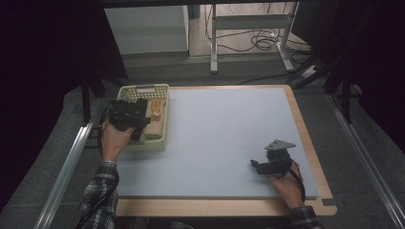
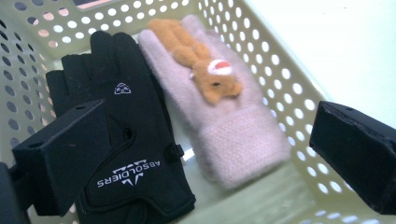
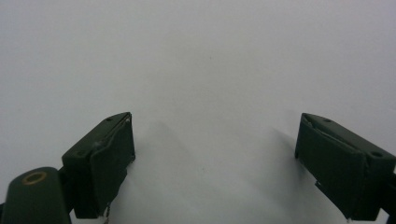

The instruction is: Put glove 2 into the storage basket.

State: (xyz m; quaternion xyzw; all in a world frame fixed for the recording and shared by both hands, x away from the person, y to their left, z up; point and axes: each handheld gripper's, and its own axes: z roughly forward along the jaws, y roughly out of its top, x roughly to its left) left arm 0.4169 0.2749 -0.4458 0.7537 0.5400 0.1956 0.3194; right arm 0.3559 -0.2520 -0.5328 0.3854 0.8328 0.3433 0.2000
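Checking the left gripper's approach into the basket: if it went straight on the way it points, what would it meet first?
Probably the black glove or the pink knitted glove beside it in the basket; the open left gripper points between them, and depth is unclear.

A pale mat (image 1: 224,138) covers the wooden table (image 1: 313,157); beyond it stand a grey desk frame (image 1: 248,21) and cables (image 1: 265,40) (loosely coiled on the floor).

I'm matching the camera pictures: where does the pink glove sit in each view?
High view: pink glove at left, in the basket's right half.
Left gripper view: centre, beside the black glove.
Right gripper view: bare table surface, no glove.
Shared landmark: the basket.
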